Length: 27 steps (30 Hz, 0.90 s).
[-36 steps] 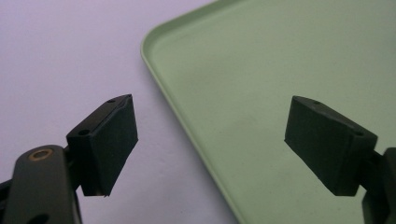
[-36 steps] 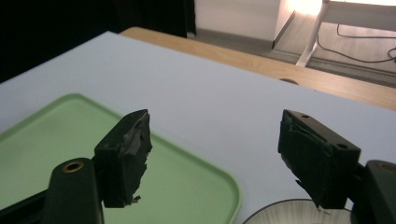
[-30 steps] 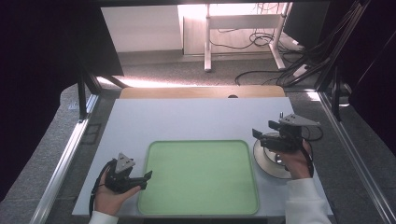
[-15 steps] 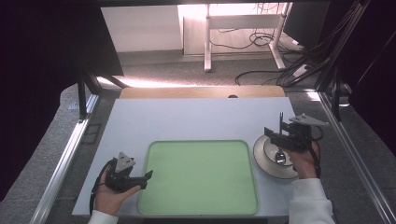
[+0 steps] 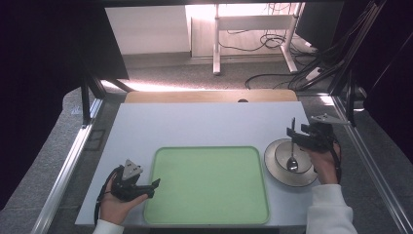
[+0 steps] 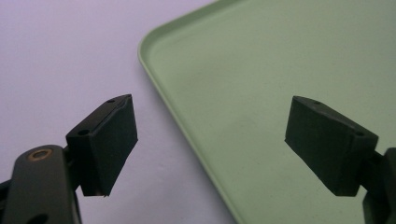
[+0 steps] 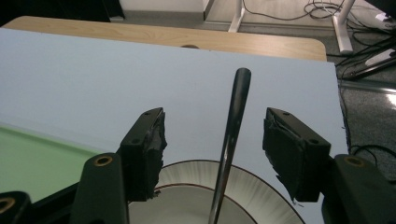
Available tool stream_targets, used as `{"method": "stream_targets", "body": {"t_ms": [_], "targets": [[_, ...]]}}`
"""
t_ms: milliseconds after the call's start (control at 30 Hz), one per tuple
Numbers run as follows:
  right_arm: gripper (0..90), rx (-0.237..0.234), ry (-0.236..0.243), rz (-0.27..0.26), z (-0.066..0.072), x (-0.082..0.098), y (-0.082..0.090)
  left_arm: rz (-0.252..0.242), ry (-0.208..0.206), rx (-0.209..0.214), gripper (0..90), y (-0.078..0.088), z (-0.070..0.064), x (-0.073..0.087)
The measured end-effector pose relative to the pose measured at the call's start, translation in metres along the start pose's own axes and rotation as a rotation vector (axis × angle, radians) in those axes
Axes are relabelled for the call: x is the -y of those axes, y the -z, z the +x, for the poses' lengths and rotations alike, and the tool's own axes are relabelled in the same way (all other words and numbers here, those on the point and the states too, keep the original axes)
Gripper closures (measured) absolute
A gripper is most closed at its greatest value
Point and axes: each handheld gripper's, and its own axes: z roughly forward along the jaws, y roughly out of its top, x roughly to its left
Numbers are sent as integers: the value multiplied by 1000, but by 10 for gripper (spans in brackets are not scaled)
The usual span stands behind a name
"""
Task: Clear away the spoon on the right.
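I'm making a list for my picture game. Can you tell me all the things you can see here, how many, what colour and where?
tray: one, light green, flat on the near middle of the table, nothing on it
plate: one, white with a dark ring, right of the tray
bowl: one, pale, standing on the plate
spoon: one, silvery, standing in the bowl, handle sticking up
table: one, pale blue-grey top with a wooden strip at the far edge
cables: several, dark, on the floor beyond the table
left gripper: one, black, jaws open over the tray's left edge
right gripper: one, black, jaws have just been closing, either side of the spoon handle, not yet pressing it
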Motion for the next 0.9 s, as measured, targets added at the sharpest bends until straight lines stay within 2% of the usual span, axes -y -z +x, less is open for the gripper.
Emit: {"method": "stream_targets", "body": {"t_ms": [133, 267, 533, 700, 900], "targets": [[462, 7, -12, 32, -9, 3, -10, -4, -3, 1, 160, 0, -1, 0], [521, -11, -35, 41, -16, 4, -16, 0, -1, -1, 159, -1, -1, 0], [657, -24, -17, 99, -16, 8, -30, 5, -4, -5, 159, -2, -1, 0], [760, -43, -31, 106, -19, 10, -31, 15, -16, -3, 160, -2, -1, 1], [849, -71, -44, 101, -19, 11, -31, 14, -9, -4, 161, -2, 0, 1]]}}
